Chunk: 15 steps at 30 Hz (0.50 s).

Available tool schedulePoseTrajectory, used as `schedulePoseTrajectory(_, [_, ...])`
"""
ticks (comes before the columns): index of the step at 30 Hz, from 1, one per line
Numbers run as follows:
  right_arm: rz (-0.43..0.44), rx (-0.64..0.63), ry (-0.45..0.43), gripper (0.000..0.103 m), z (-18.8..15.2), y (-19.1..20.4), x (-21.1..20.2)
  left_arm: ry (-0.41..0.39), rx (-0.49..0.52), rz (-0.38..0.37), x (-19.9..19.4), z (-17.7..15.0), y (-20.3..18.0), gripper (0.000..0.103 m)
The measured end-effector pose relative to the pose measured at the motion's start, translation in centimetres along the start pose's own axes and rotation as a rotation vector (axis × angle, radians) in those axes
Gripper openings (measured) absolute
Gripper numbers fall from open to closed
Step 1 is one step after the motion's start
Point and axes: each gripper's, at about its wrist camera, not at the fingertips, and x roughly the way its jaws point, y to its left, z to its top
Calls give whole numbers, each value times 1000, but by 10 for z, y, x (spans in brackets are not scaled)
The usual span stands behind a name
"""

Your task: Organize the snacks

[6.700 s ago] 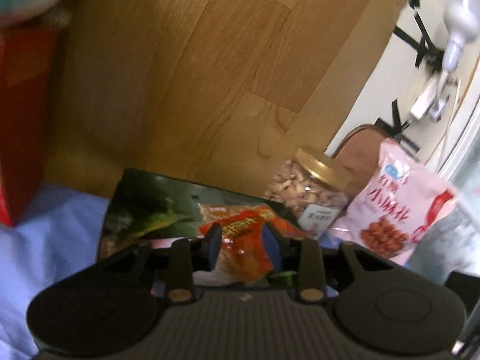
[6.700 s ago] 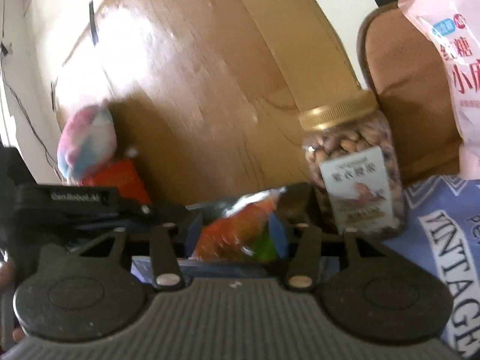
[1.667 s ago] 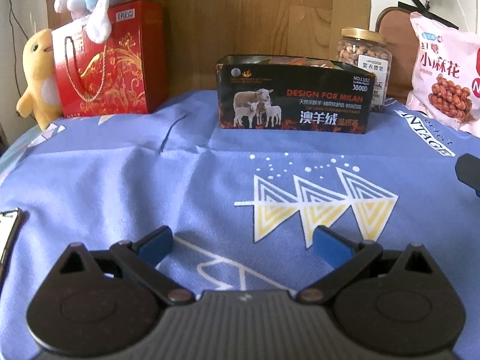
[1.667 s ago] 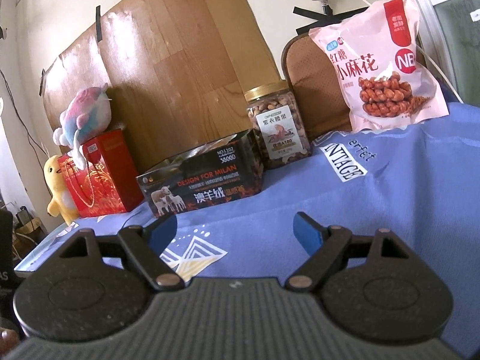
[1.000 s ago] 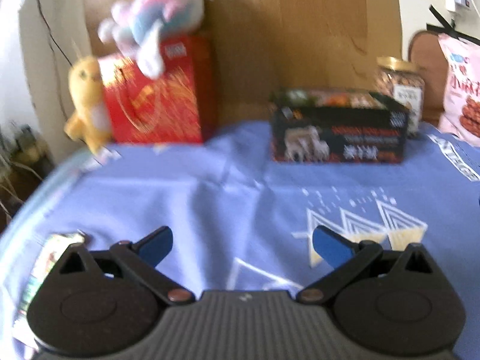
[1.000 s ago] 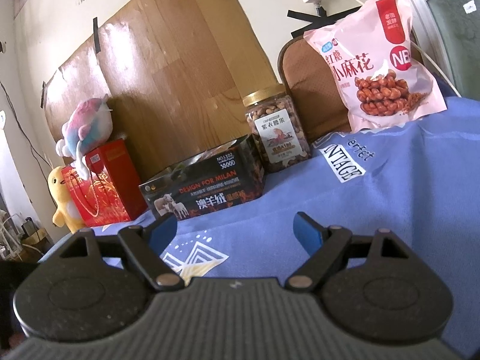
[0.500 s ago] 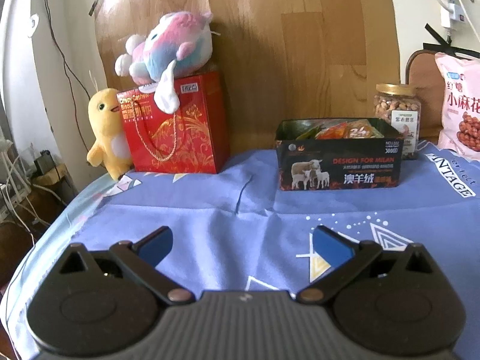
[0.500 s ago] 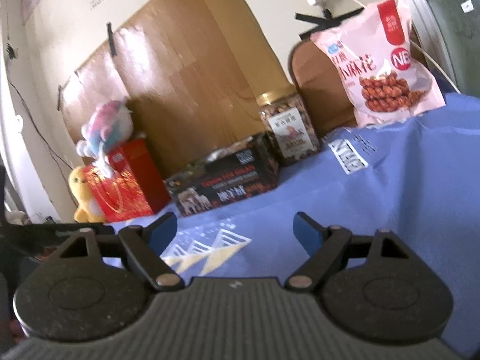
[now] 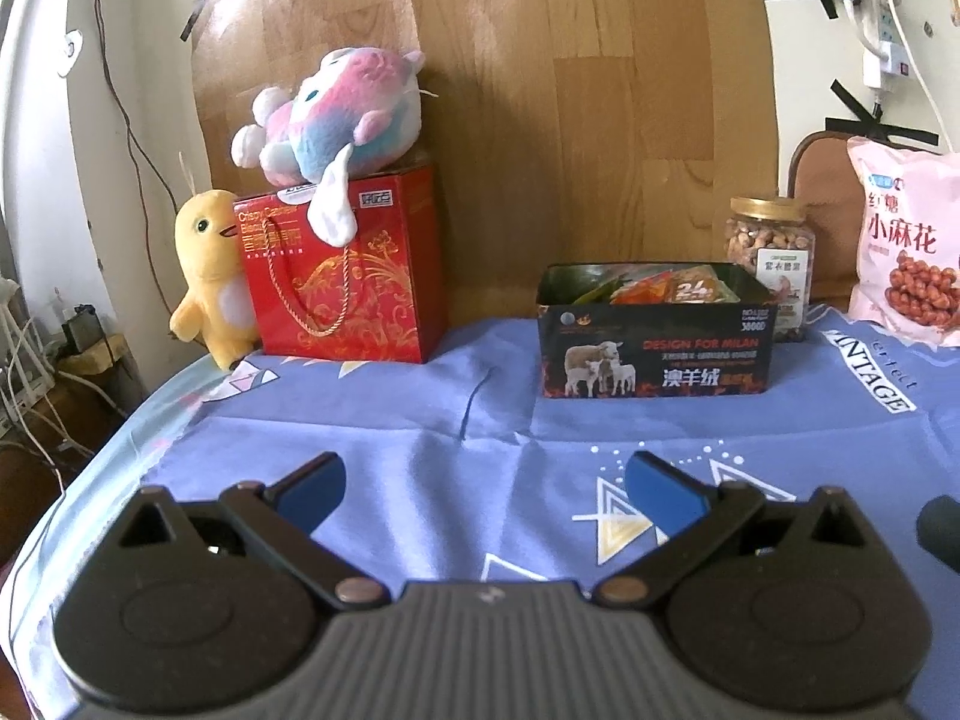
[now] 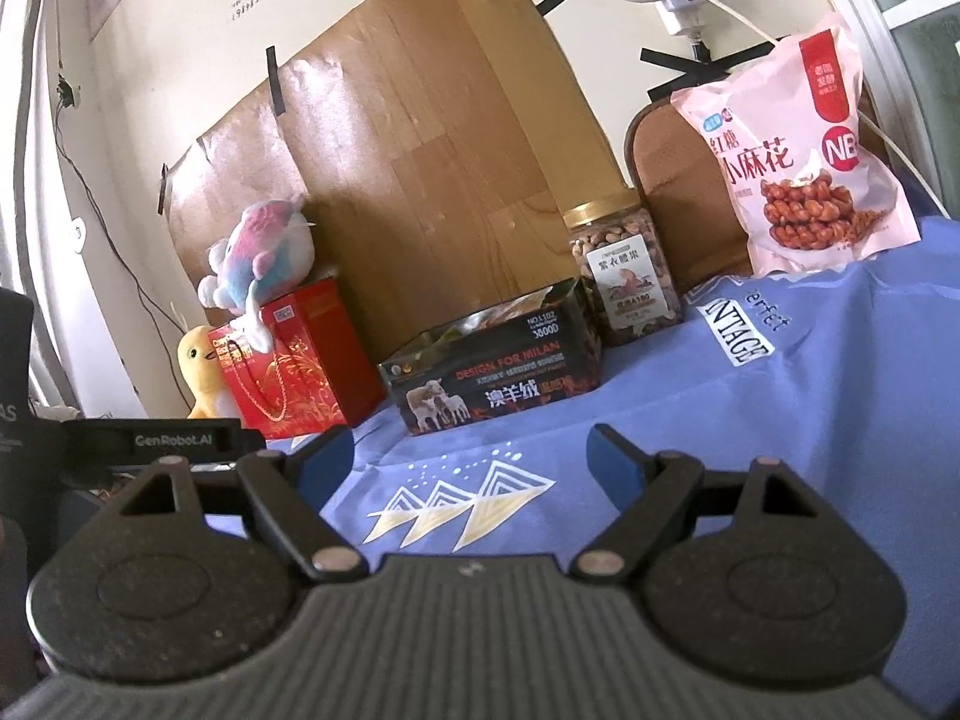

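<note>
Left wrist view: left gripper [image 9: 483, 483] spread wide, holding nothing, hovering over the blue cloth [image 9: 420, 438] on the counter, well back from everything. Snack packets [image 9: 660, 288] sit in the open black box [image 9: 654, 354] at the far edge; nut jar [image 9: 771, 267] just behind its right end, pink bag [image 9: 909, 258] leaning further right. Risk: reaching for the jar past the box could clip the box's corner and shove it.

Right wrist view: right gripper [image 10: 468, 459] also wide and empty. The pink bag [image 10: 792, 162] is propped against a chair back [image 10: 678, 192]; a pinch low down would likely let it flop or slide. Cloth may bunch under a dragged item.
</note>
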Motion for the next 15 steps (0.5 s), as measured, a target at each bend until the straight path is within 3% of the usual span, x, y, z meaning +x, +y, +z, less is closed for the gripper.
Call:
schedulePoseTrajectory(8, [-3, -5, 1, 87, -2, 2, -1, 6, -8, -21, -2, -1, 1, 103])
schedulePoseTrajectory(15, [-3, -7, 2, 87, -2, 3, -1, 58, -12, -12, 8, -5, 5, 103])
